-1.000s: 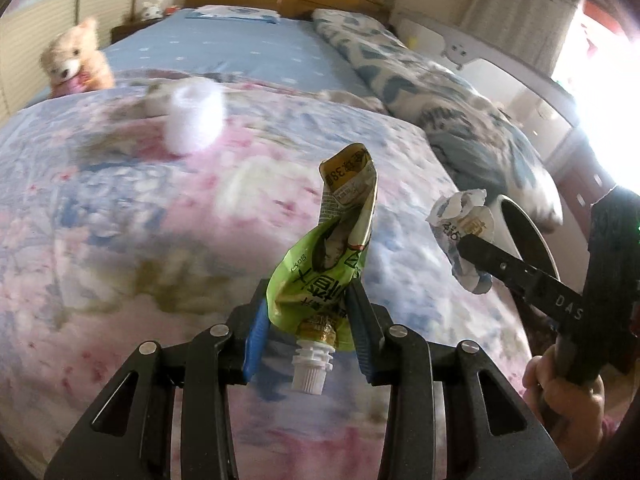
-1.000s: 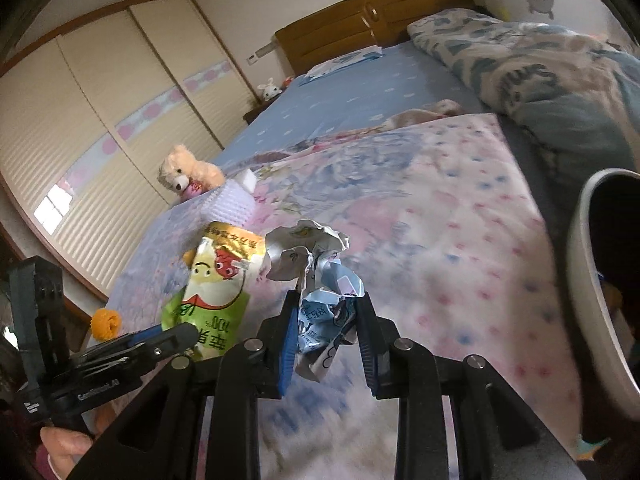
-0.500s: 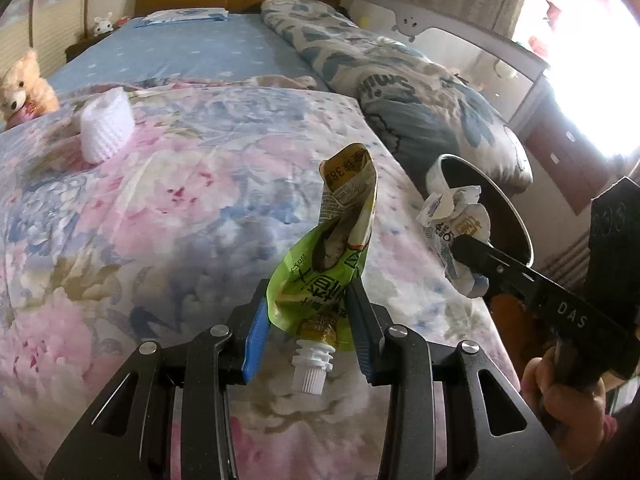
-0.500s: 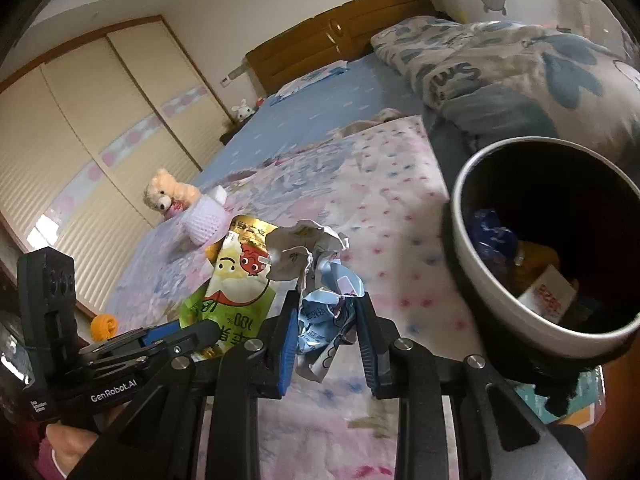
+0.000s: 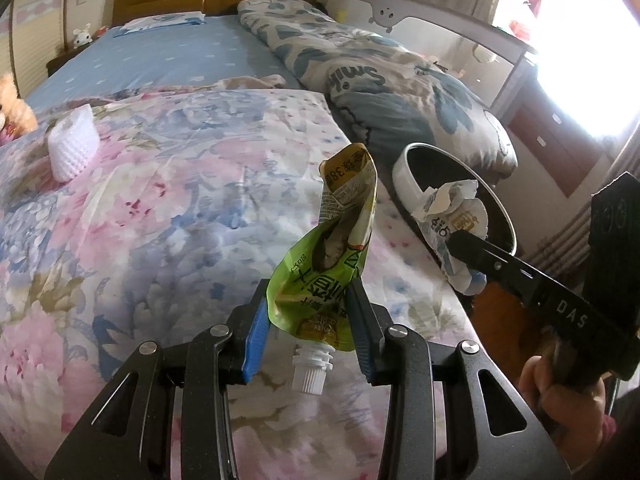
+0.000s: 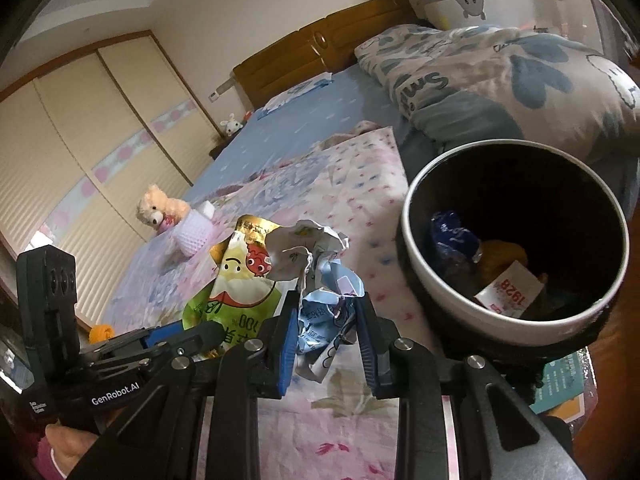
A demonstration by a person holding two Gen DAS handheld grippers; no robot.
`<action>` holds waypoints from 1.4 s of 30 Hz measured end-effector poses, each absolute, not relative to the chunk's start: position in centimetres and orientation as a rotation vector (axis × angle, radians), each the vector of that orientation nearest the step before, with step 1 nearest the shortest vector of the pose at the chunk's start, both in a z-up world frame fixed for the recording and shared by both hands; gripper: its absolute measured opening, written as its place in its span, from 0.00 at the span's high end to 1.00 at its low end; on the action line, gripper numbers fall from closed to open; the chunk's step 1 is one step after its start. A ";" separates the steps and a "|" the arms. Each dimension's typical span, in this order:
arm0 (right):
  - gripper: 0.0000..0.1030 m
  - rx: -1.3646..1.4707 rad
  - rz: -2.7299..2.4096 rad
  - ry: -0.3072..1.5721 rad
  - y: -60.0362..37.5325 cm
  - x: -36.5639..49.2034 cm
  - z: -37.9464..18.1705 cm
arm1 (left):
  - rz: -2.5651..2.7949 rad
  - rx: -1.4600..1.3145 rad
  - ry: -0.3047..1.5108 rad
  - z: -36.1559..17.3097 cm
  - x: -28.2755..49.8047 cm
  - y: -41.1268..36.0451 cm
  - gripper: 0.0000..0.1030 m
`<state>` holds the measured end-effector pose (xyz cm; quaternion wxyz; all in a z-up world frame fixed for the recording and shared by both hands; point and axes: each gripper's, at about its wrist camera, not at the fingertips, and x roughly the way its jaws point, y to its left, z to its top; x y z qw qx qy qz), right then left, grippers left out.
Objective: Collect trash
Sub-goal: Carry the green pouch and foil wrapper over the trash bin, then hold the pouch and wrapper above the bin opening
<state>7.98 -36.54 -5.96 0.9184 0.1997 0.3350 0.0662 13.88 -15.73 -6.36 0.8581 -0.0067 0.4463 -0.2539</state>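
My left gripper [image 5: 306,322] is shut on a green drink pouch [image 5: 332,264], whose white spout hangs down between the fingers, above the floral bedspread. My right gripper [image 6: 326,326] is shut on a crumpled white and blue wrapper [image 6: 320,292]. The same wrapper [image 5: 452,222] shows in the left wrist view, held over the near rim of the white trash bin [image 5: 404,168]. In the right wrist view the trash bin [image 6: 444,300] stands at the bed's right edge with several pieces of trash inside. The pouch [image 6: 236,288] sits just left of the wrapper there.
A white knitted pouch [image 5: 72,146] and a teddy bear [image 6: 158,208] lie on the bed's far left. A folded blue and grey duvet [image 5: 392,84] lies behind the bin. A hand [image 5: 560,392] holds the right gripper. A small orange ball [image 6: 100,332] sits low left.
Both grippers have swung to the right across the bed with their trash. The bin has come fully into view, and the wrapper now hangs at its rim.
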 end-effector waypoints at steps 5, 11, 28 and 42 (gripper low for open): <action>0.73 0.415 0.117 0.677 -37.6 7.4 -5.7 | -0.551 0.002 0.939 -6.3 13.8 -16.9 0.66; 0.73 0.418 0.093 0.664 -39.0 6.6 -5.4 | -0.576 0.024 0.942 -6.2 13.6 -18.6 0.66; 0.73 0.456 0.003 0.630 -43.9 4.9 -5.2 | -0.641 0.097 0.932 -5.6 13.0 -23.5 0.66; 0.73 0.476 -0.034 0.618 -46.2 4.4 -5.2 | -0.680 0.129 0.925 -5.0 13.0 -26.7 0.66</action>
